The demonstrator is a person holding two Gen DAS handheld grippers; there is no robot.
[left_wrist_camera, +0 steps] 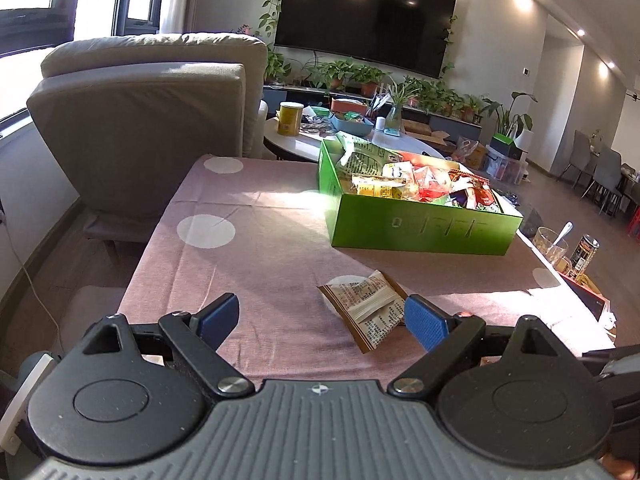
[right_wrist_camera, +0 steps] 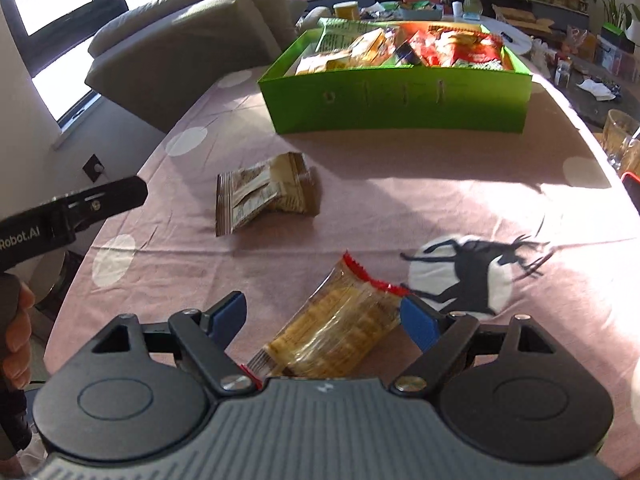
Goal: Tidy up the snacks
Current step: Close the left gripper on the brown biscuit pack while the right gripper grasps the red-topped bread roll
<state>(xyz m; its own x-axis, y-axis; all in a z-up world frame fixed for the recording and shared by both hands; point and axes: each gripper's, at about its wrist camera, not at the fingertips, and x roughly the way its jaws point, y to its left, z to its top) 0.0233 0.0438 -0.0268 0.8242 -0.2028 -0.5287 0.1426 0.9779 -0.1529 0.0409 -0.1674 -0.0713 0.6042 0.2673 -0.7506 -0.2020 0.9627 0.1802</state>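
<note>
A green box [left_wrist_camera: 424,232] full of snack packets stands at the far right of the pink tablecloth; it also shows in the right wrist view [right_wrist_camera: 400,100]. A brown snack packet [left_wrist_camera: 366,308] lies flat in front of my left gripper [left_wrist_camera: 322,320], which is open and empty, with its right pad beside the packet's edge. The same packet shows in the right wrist view [right_wrist_camera: 264,196]. My right gripper [right_wrist_camera: 322,318] is open over a clear packet of yellow crackers with red ends [right_wrist_camera: 336,324], which lies on the cloth between the fingers. The left gripper's arm [right_wrist_camera: 72,212] shows at the left.
A grey sofa [left_wrist_camera: 152,120] stands beyond the table's left far edge. A glass with a spoon [left_wrist_camera: 554,242] and a can [left_wrist_camera: 584,252] sit off the right edge. A deer print [right_wrist_camera: 472,272] marks the pink tablecloth [left_wrist_camera: 256,240]. A round coffee table [left_wrist_camera: 296,144] with clutter lies behind.
</note>
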